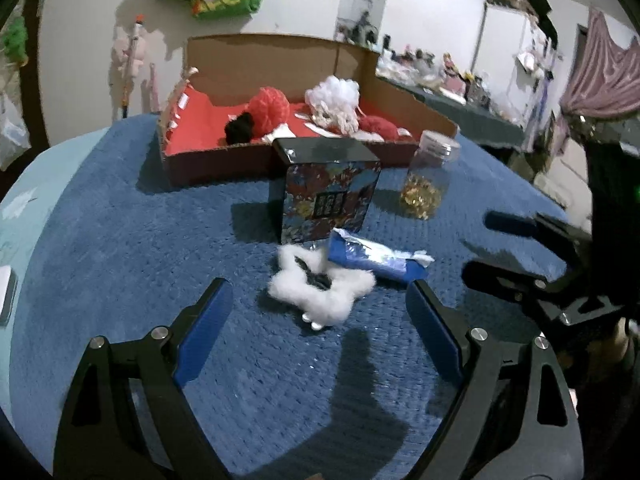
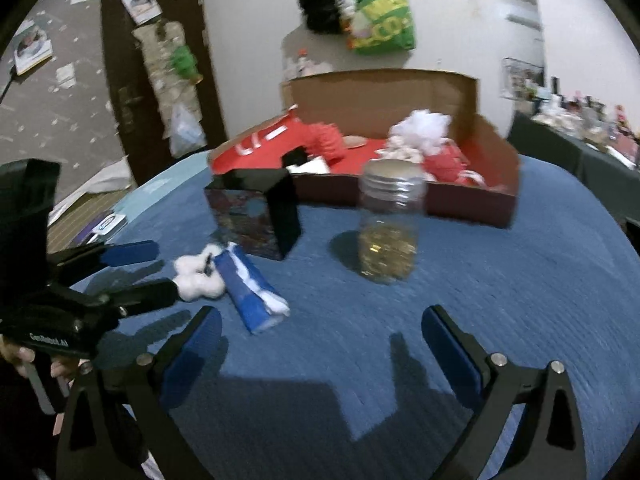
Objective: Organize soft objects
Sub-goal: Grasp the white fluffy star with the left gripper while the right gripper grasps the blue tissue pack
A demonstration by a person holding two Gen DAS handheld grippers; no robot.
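the cardboard box at the far side of the blue blanket already holds several soft things: a red pom-pom, a white fluffy one, a small black one and more red and white pieces beside them, so a good part of the sorting looks done. what seems left among the soft things is the white fluffy star, lying flat on the blanket in front of the patterned box, with a dark clip-like bit on top of it and its upper right edge touching or just under the blue wrapped packet. whether that packet counts as soft i cannot tell. the clear jar with gold bits inside and the patterned box look hard and probably stay out. the left gripper has its blue pads spread wide with nothing between them, aimed down at the star, which sits just ahead of its tips. the right gripper is also spread and empty, over bare blanket between the packet and the jar. my read is that the next step is picking up the star and carrying it to the cardboard box; the packet lying against it could get dragged along if the pinch lands too far to that side
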